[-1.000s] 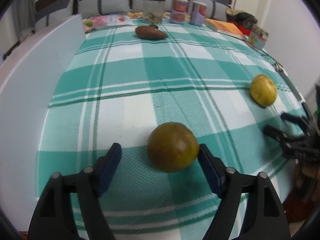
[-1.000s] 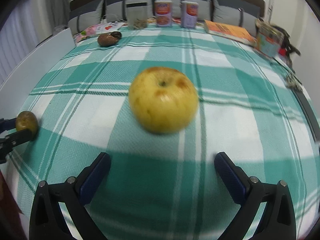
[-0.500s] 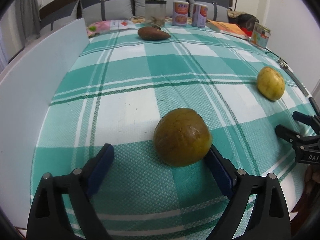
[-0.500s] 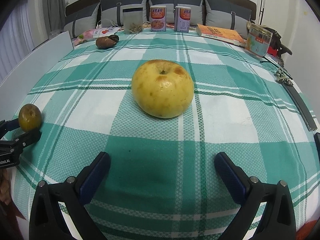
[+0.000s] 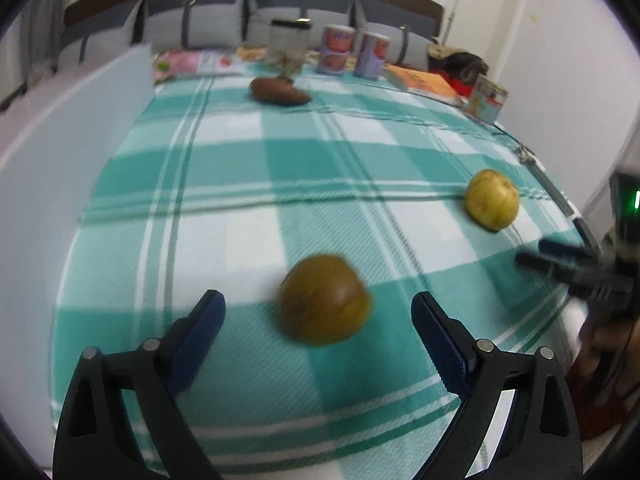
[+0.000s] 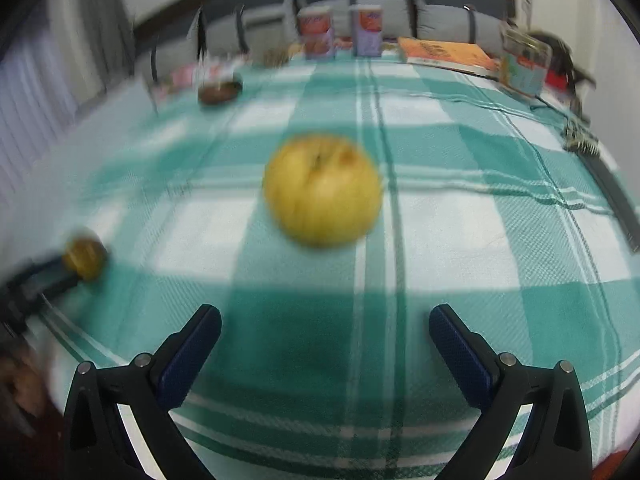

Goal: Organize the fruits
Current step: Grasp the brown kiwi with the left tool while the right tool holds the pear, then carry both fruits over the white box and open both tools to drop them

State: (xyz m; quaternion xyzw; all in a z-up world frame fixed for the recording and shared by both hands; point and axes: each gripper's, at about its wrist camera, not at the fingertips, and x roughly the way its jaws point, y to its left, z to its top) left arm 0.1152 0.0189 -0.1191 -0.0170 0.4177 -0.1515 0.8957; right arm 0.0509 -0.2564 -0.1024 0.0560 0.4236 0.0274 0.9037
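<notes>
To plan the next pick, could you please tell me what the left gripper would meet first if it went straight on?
Probably the brown fruit, lying just ahead of the left gripper and between its open jaws; depth is blurred.

No legible text, brand or number on any item. Printed labels on the two cans [image 5: 352, 55] and orange book [image 6: 444, 53] are blurred, possibly lettering.

Soft, even indoor light, fairly dim. Both fisheye views curve strongly, with black corners. Motion blur smears both; the right view is worse, especially far left of its claw [image 6: 325, 330]. A dark shadow band lies on the cloth just ahead of each claw. The brownish fruit [image 5: 325, 300] ahead of the left claw [image 5: 318, 312] looks soft-edged.
</notes>
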